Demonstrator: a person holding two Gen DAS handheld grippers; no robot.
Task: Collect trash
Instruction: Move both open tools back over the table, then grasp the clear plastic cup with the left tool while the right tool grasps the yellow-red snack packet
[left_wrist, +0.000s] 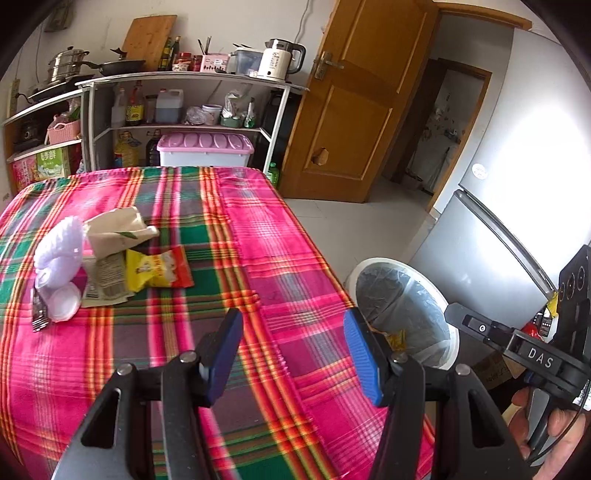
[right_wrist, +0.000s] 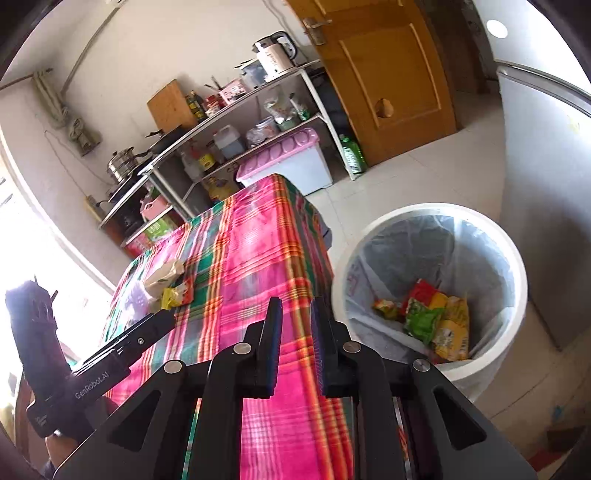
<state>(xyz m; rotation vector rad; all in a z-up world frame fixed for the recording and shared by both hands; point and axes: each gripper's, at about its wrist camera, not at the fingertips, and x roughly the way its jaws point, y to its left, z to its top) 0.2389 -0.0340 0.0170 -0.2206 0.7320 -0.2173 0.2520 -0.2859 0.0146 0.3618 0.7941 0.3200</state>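
Left wrist view: between pickups, left gripper (left_wrist: 293, 354) empty, blue pads well apart above the pink plaid-clothed table (left_wrist: 258, 229); crumpled wrappers and white tissue (left_wrist: 110, 258) heaped far from the white lined plastic bin (left_wrist: 406, 306); next, reach to that heap. Right wrist view: right gripper (right_wrist: 295, 343) nearly together, nothing between; colourful packets (right_wrist: 428, 317) inside the bin; heap small, partly hidden behind the other tool.
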